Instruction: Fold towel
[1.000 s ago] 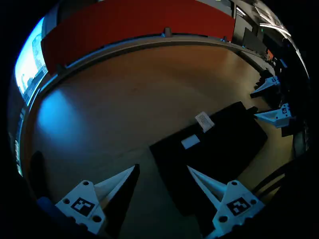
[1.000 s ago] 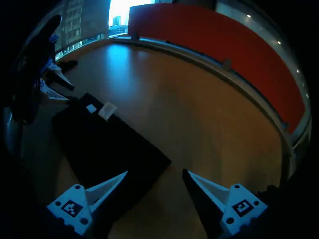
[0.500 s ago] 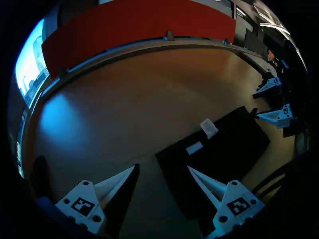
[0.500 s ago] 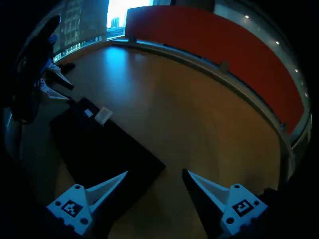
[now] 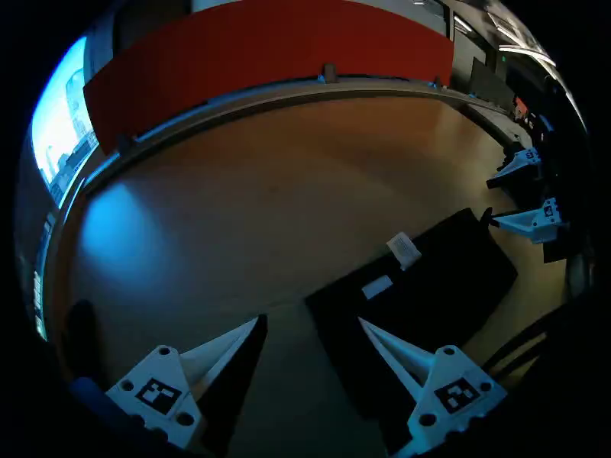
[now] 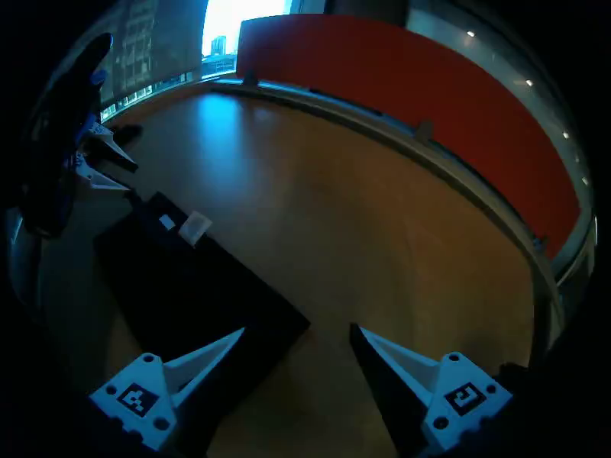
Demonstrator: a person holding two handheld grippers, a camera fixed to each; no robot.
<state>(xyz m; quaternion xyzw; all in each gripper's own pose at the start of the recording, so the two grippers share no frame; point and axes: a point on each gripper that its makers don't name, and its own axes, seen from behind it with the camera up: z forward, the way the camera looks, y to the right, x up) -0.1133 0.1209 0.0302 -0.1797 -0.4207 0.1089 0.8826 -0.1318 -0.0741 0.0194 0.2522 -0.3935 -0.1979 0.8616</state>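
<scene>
Wood table [image 5: 229,206] runs up to a red wall [image 5: 267,46]. One black towel [image 5: 435,290] lies flat on it, with two small white tags [image 5: 402,250] near one edge. Left gripper [image 5: 310,319] hangs over one end of the towel, fingers wide apart, holding nothing. Right gripper [image 6: 297,328] hangs over the other end, wide apart too

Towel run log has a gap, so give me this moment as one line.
towel: flat on table | left gripper: open, empty | right gripper: open, empty

Dim overall, cold blue light from the window [image 5: 55,133] — glare patch on the table [image 5: 229,198], fisheye-bent edges, deep shadows
</scene>
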